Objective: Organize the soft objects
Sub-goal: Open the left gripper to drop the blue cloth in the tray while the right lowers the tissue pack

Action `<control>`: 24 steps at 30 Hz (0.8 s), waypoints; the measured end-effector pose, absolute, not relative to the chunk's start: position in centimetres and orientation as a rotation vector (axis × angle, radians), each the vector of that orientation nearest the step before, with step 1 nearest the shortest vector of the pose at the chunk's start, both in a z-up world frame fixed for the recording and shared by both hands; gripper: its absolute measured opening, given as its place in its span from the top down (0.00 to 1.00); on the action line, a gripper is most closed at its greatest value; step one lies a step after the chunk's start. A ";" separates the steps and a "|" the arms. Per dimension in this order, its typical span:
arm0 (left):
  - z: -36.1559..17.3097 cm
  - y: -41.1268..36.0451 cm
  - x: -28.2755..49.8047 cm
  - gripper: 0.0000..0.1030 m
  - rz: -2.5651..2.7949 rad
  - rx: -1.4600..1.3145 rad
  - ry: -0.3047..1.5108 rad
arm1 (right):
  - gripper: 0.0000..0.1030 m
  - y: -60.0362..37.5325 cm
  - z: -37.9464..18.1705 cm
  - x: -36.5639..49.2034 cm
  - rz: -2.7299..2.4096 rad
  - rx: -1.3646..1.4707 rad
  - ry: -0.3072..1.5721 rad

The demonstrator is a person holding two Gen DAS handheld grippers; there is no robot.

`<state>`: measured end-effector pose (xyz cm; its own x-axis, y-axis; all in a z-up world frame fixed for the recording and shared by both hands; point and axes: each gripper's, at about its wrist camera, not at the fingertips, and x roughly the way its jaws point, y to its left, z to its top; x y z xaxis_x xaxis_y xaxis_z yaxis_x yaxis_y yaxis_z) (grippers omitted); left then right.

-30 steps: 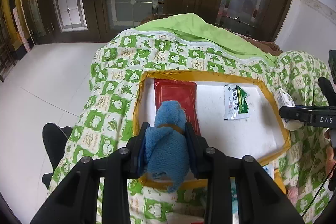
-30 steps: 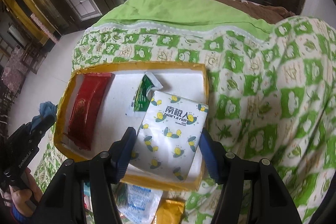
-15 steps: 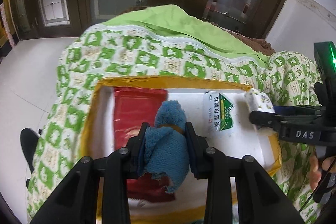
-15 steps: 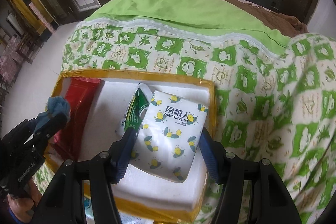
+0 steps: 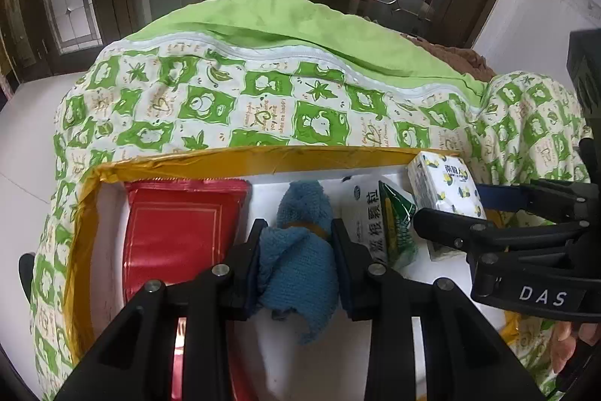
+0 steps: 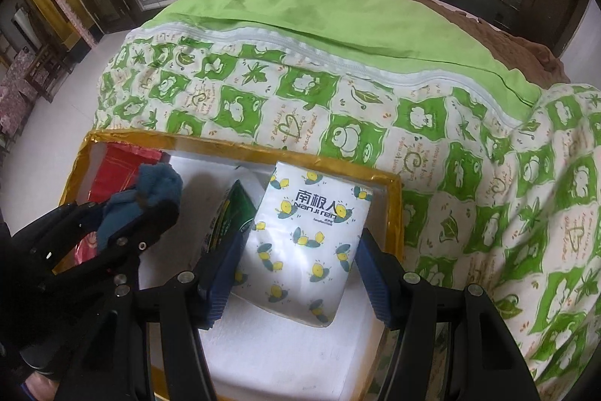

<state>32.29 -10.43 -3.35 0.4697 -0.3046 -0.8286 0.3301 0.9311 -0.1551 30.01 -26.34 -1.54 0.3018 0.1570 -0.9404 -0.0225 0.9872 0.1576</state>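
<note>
you're holding a soft item in each hand-held gripper over the gold-edged tray.

your left hand-held gripper is pinching the blue towel roll at its middle; it's squashing limply, so keep gripping the banded waist. your right hand-held gripper is squeezing the tissue pack across its width; it's light, with slippery film. both are hanging above the tray's white floor, between the red packet and the right wall, the green sachet in between. whether either is touching down is hidden.
</note>
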 end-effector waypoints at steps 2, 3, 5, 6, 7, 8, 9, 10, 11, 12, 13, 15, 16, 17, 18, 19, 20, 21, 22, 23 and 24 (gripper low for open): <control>-3.6 -10.3 32.6 0.69 -0.386 0.023 1.015 | 0.37 -26.5 -1.8 30.4 0.117 0.124 1.258; -3.7 -10.2 32.8 0.69 -0.386 0.012 1.020 | 0.37 -26.6 -1.9 30.6 0.116 0.129 1.258; -3.8 -9.9 33.0 0.68 -0.382 -0.006 1.027 | 0.37 -26.9 -2.2 30.9 0.114 0.154 1.264; -3.8 -9.9 33.1 0.67 -0.380 -0.011 1.031 | 0.37 -27.1 -2.3 30.9 0.115 0.167 1.265; -3.9 -9.8 33.2 0.64 -0.377 -0.014 1.035 | 0.37 -27.2 -2.3 30.9 0.114 0.171 1.266; -3.9 -9.8 33.2 0.62 -0.378 -0.018 1.039 | 0.37 -27.3 -2.3 30.9 0.114 0.173 1.266; -4.0 -9.8 33.2 0.60 -0.376 -0.017 1.042 | 0.37 -27.2 -2.3 30.9 0.112 0.172 1.266; -4.1 -9.9 33.2 0.55 -0.374 -0.015 1.046 | 0.37 -27.2 -2.2 30.9 0.110 0.169 1.266; -4.1 -10.0 33.2 0.49 -0.374 -0.012 1.048 | 0.37 -27.2 -2.1 30.8 0.110 0.167 1.264; -4.0 -10.1 33.2 0.46 -0.371 -0.004 1.047 | 0.37 -27.1 -2.1 30.8 0.110 0.166 1.263; -4.0 -10.2 33.1 0.43 -0.358 0.010 1.044 | 0.37 -27.1 -2.1 30.8 0.106 0.164 1.262; -4.1 -10.3 33.2 0.39 -0.350 0.011 1.048 | 0.37 -27.3 -2.0 30.7 0.100 0.167 1.257; -4.1 -10.2 33.3 0.35 -0.348 0.002 1.050 | 0.37 -27.4 -1.9 30.7 0.096 0.174 1.254; -4.0 -10.1 33.2 0.33 -0.352 -0.007 1.050 | 0.36 -27.6 -1.8 30.6 0.091 0.182 1.251; -3.9 -10.0 33.2 0.32 -0.355 -0.015 1.049 | 0.36 -27.8 -1.6 30.5 0.086 0.190 1.249; -3.8 -10.0 33.2 0.29 -0.353 -0.016 1.047 | 0.35 -28.0 -1.5 30.4 0.083 0.198 1.246; -3.7 -10.0 33.1 0.27 -0.352 -0.014 1.043 | 0.34 -28.1 -1.3 30.3 0.078 0.209 1.242; -3.5 -10.0 32.9 0.24 -0.355 -0.012 1.041 | 0.29 -28.3 -1.1 30.2 0.075 0.219 1.237; -3.4 -10.1 32.7 0.16 -0.361 -0.011 1.037 | 0.26 -28.5 -0.9 30.0 0.080 0.236 1.231; -3.1 -10.2 32.5 0.12 -0.368 -0.008 1.030 | 0.24 -28.5 -0.6 29.9 0.087 0.250 1.226; -2.9 -10.4 32.2 0.11 -0.369 0.001 1.019 | 0.22 -28.5 -0.4 29.7 0.087 0.256 1.222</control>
<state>32.20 -10.40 -2.86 0.4679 -0.3000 -0.8313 0.3011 0.9385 -0.1692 29.74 -28.50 -0.39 0.3423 0.2034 -0.9173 0.0709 0.9679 0.2411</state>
